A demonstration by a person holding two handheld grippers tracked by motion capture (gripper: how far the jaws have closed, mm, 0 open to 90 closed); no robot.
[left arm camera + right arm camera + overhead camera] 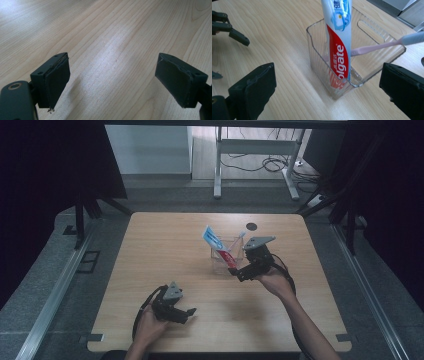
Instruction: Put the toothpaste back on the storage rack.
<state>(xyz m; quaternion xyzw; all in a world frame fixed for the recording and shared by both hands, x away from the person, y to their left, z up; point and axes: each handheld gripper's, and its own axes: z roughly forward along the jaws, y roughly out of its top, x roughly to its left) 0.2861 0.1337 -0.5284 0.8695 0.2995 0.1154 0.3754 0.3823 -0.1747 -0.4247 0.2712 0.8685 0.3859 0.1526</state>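
A clear plastic bin stands right of the table's middle. A red, white and blue toothpaste tube leans upright in it, and a pink toothbrush with a grey head rests against its rim. My right gripper is open just in front of the bin, holding nothing. My left gripper is open low over bare wood near the front edge, left of centre, with nothing between its fingers. It also appears far off in the right gripper view.
The wooden table has a small dark round hole near its back edge behind the bin. Beyond the table stand white desk legs and floor cables. Black curtains hang at both sides.
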